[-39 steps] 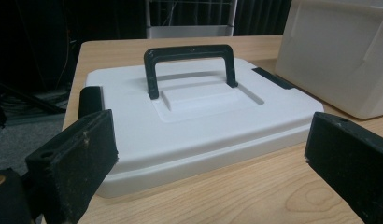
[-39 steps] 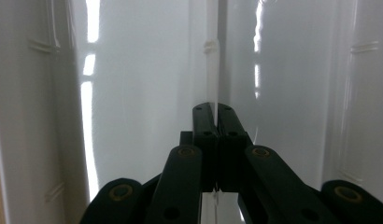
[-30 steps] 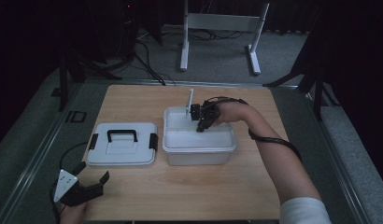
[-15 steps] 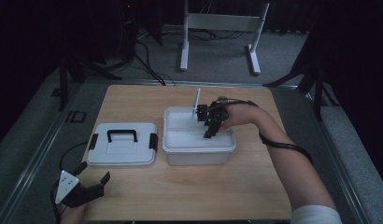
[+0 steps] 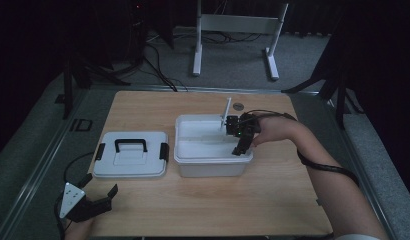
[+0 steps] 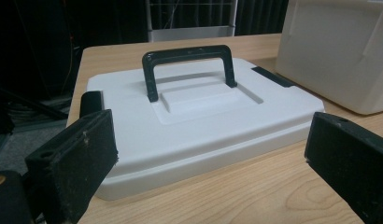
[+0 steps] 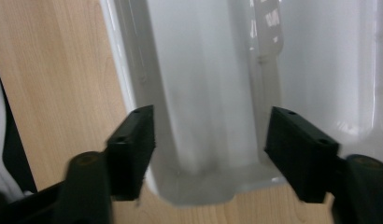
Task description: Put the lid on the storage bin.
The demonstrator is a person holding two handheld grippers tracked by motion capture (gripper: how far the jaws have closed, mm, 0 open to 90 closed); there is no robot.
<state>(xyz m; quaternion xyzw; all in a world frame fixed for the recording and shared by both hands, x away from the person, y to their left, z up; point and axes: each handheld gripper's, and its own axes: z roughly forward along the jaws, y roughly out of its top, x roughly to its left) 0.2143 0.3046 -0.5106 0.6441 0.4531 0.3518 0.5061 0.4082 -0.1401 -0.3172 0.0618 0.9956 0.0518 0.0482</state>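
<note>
Resting at the near left corner of the wooden worktop point(image 5: 203, 200), the left gripper point(image 5: 95, 197) sits low with its fingers point(image 6: 70, 165) spread wide and holding nothing. Just ahead of it lies a white lid point(image 5: 130, 155), flat on the worktop, its black handle point(image 6: 189, 67) upright and black clips at either end. Beside the lid, to its right and a little apart, stands an open white box point(image 5: 213, 145), seen in the left gripper view as a pale wall point(image 6: 339, 51). The right gripper point(image 5: 240, 147) hangs over the box's right near corner, tilted downward, fingers point(image 7: 133, 149) wide apart with the box rim point(image 7: 129, 84) between them, gripping nothing. A thin white stick point(image 5: 226, 107) stands up at the box's far edge; a small round disc point(image 5: 237, 106) lies on the worktop near it.
</note>
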